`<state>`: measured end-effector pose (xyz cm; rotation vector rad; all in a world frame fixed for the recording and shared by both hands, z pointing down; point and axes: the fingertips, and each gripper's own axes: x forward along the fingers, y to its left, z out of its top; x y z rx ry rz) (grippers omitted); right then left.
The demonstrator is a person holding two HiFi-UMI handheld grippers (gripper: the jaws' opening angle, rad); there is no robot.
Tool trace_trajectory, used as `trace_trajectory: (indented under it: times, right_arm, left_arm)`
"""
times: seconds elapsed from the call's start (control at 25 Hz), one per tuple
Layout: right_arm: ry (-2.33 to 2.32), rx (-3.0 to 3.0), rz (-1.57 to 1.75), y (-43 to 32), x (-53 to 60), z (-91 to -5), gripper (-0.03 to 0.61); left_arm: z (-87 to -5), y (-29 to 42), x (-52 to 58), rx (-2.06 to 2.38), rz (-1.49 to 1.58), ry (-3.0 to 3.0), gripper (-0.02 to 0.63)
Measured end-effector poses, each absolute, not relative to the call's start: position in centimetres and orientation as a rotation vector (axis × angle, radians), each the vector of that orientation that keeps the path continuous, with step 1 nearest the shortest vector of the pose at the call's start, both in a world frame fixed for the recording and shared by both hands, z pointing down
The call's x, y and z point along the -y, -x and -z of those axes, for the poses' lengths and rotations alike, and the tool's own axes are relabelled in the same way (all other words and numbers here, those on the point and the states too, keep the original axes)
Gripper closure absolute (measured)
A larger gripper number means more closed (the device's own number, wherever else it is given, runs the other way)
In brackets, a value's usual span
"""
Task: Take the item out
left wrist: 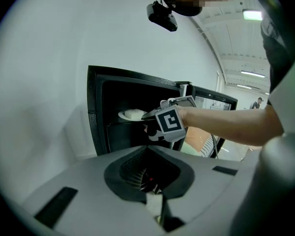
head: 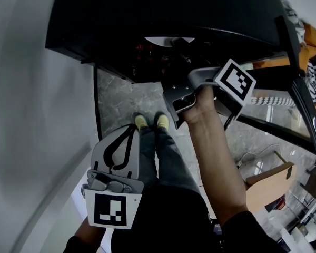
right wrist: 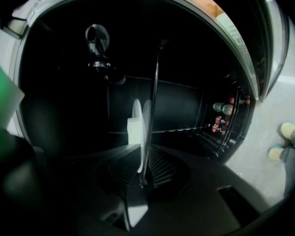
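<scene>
The right hand-held gripper [right wrist: 143, 167] is reached into the open black cabinet [head: 163, 15], and its jaws are closed to a narrow gap on the near rim of a white plate [right wrist: 138, 144], the ribbed pads lying against either face of the rim. In the right gripper view the plate is seen edge-on, standing as a thin upright line straight out from between the jaws. A pale white block [right wrist: 132, 130] is carried on the plate, beyond the pads and just past the pinched rim. From the left gripper view the same plate is seen lying level inside the dark cabinet, at the tip of the right hand-held gripper, with the block on top of it. Whether the plate rests on a shelf or is lifted clear cannot be told. The cabinet's door [right wrist: 265, 58] is swung open at the right of the right gripper view, and small red and green containers [right wrist: 221, 113] are seen on racks beside it. The left hand-held gripper [head: 132, 129] is held low and well apart from the cabinet, near the person's body; its jaws are brought together and nothing is held between them. Yellow-green shoes [head: 150, 121] are seen on the grey floor [head: 121, 99] below the cabinet.
</scene>
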<state>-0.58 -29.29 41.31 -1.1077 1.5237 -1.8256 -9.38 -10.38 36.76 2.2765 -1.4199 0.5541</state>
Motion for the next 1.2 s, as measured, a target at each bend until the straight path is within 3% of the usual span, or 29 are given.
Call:
trace_trajectory:
  times: [1.0,1.2]
  right_arm:
    - [1.073,-1.47,1.862,0.9,29.0,-41.0,0.528]
    - [1.047,-1.456,1.864,0.9,29.2,-40.8,0.557]
  left_arm:
    - [-36.5,8.3,10.6,1.372,-0.617,-2.364,0.606]
    - [-36.5,8.3,10.7,1.361,-0.633,-2.386,0.606]
